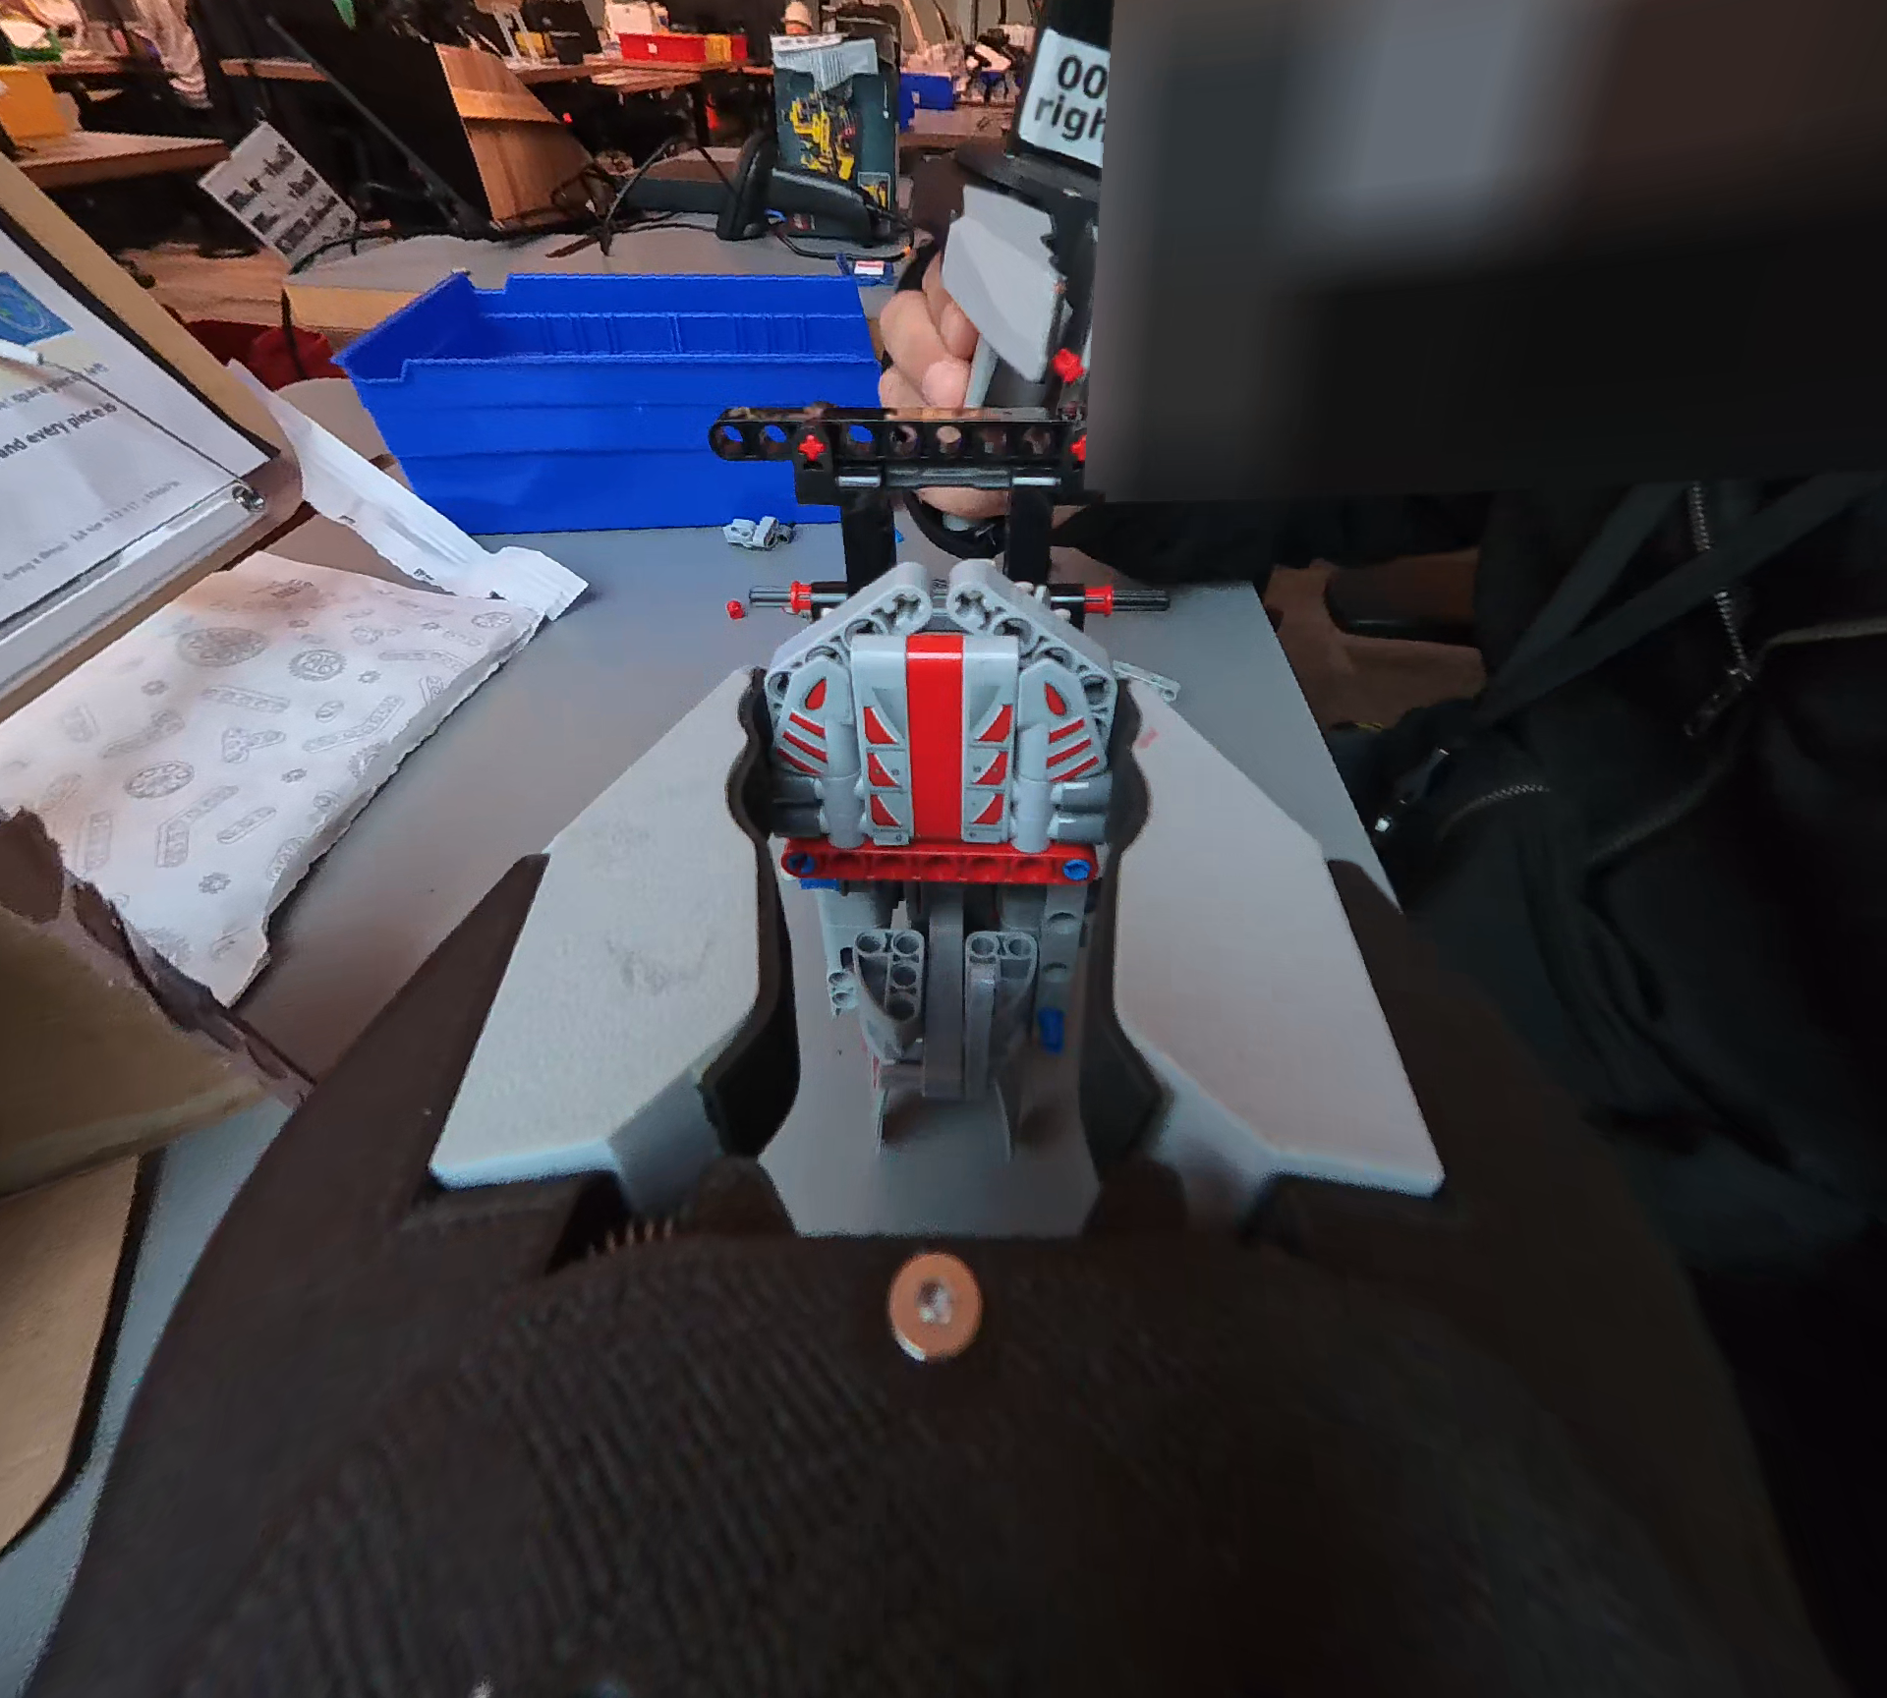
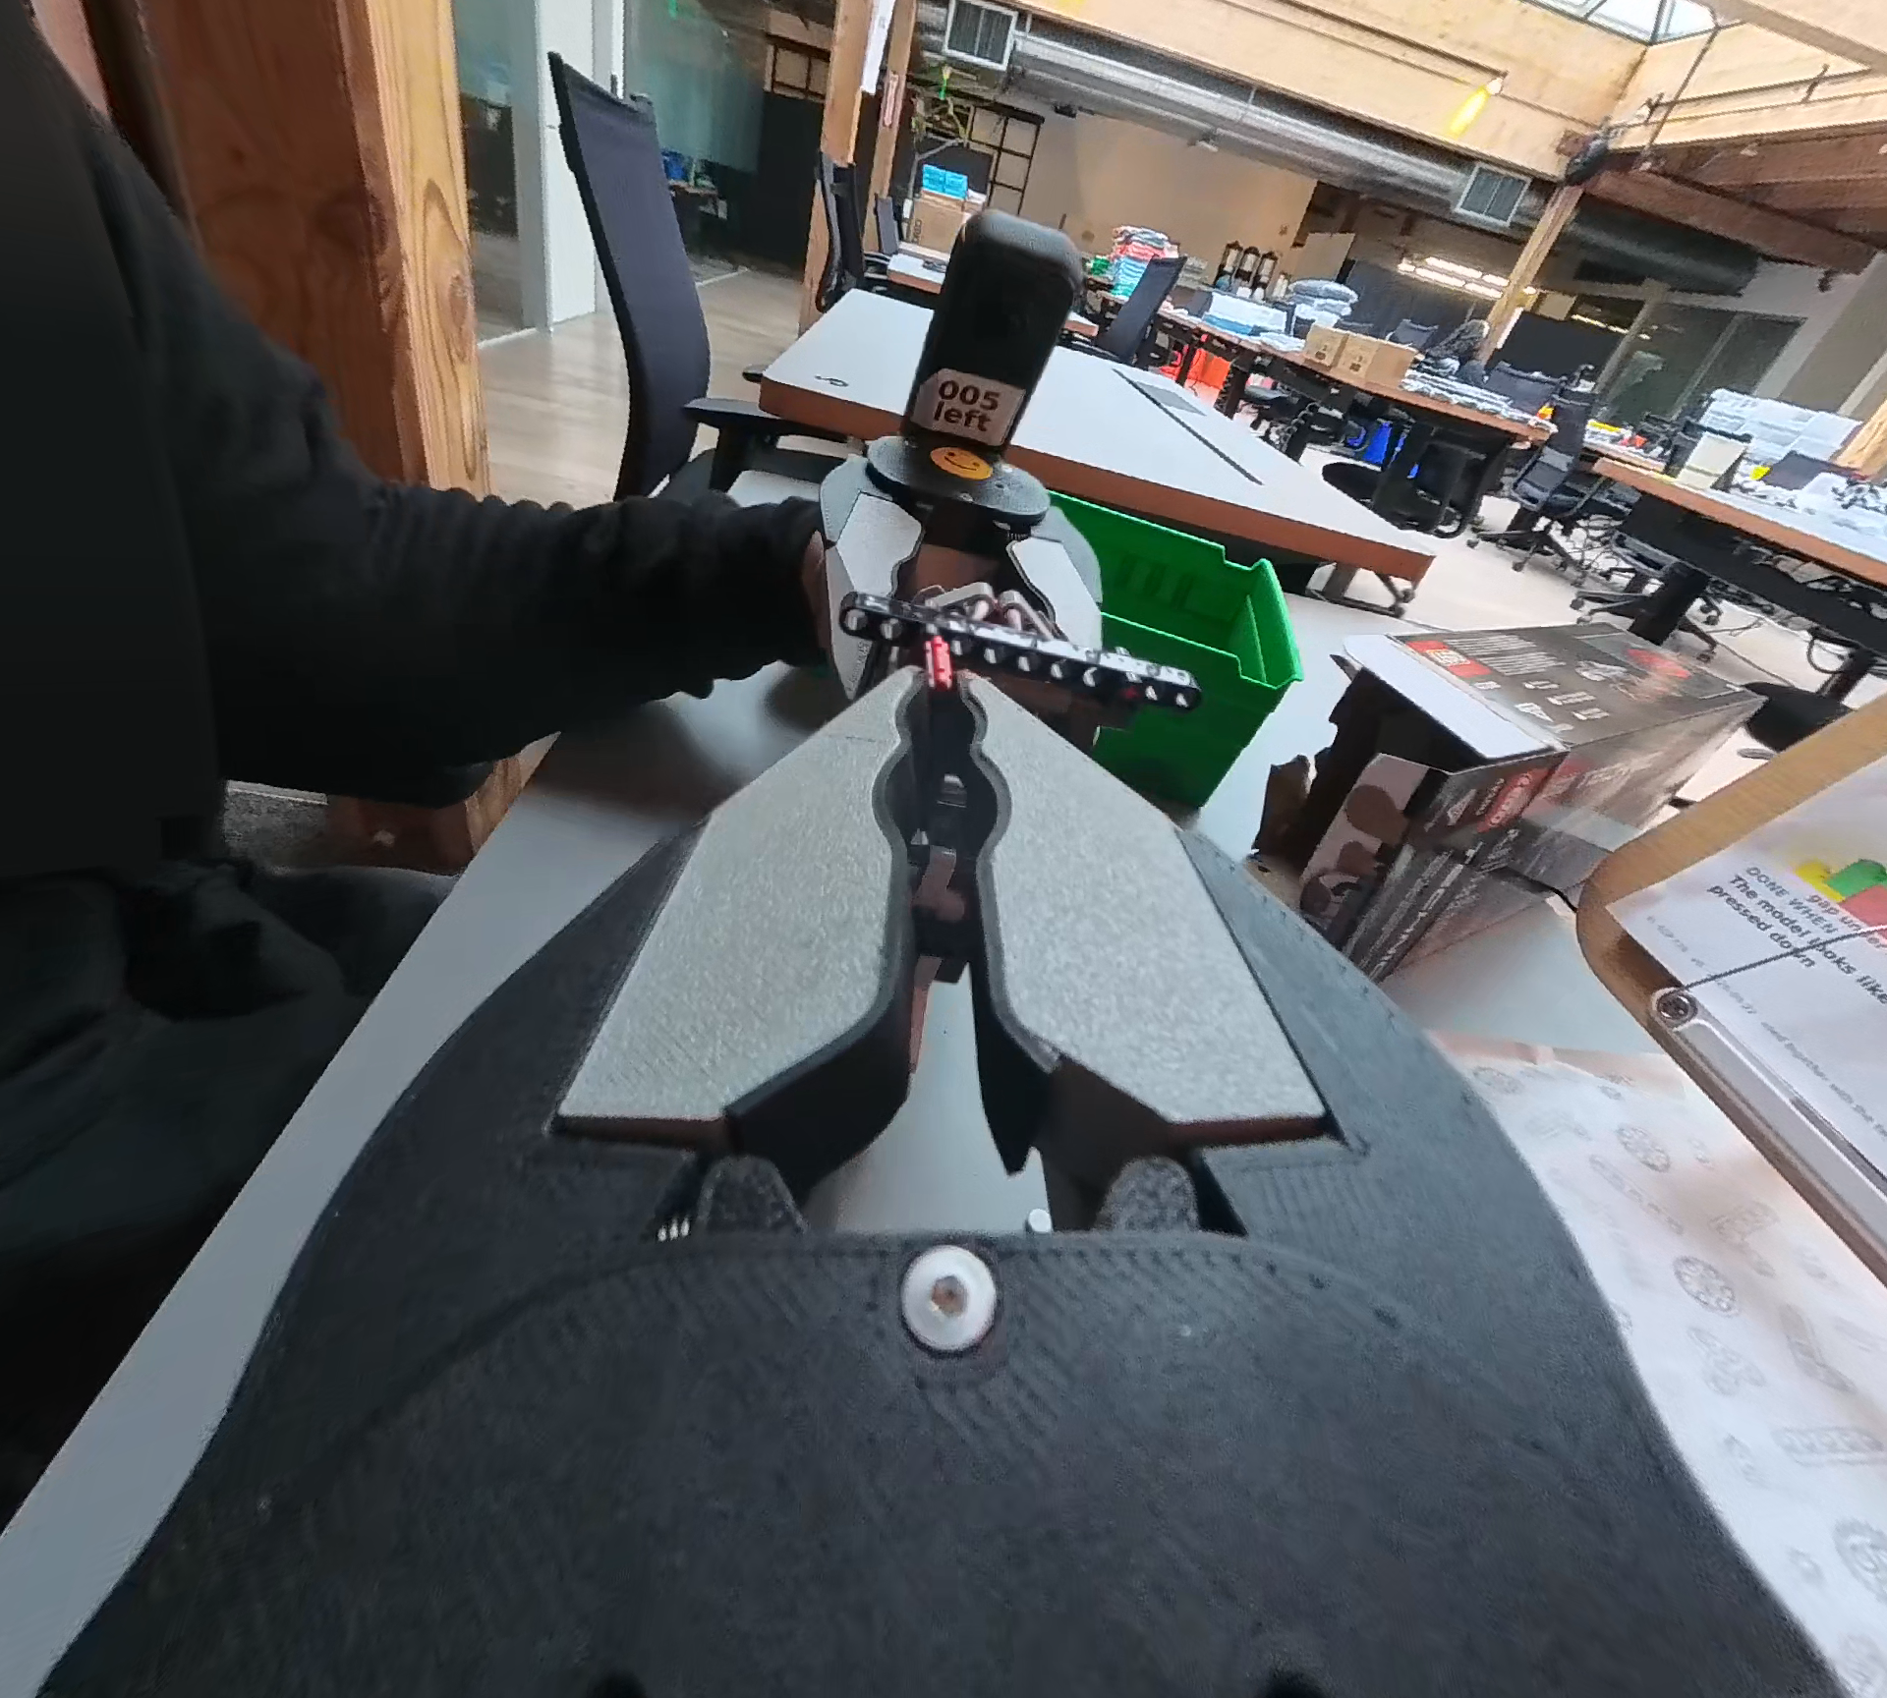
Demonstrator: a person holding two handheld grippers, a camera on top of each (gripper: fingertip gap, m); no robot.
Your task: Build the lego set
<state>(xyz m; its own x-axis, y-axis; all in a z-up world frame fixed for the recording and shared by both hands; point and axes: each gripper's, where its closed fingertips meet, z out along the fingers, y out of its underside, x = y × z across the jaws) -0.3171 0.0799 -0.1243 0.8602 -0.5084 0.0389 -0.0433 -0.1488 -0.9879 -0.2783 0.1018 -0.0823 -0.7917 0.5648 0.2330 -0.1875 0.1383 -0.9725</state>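
The left gripper [image 1: 934, 730] has its jaws clamped on the grey-and-red lego model [image 1: 937, 751], held above the grey counter [image 1: 613, 628]. The right gripper [image 2: 937, 700] has its jaws closed on the model's black frame, just under the black holed beam [image 2: 1021, 654] that crosses its tips. Loose small pieces [image 1: 761, 533] lie on the counter behind the model. A blue bin [image 1: 613, 393] stands farther back, a green bin [image 2: 1195, 649] and the set's box [image 2: 1511, 771] nearby, printed paper bags [image 1: 235, 751] to the side.

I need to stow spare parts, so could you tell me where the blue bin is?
In the left wrist view, the blue bin sits on the table, upper left, behind the lego model.
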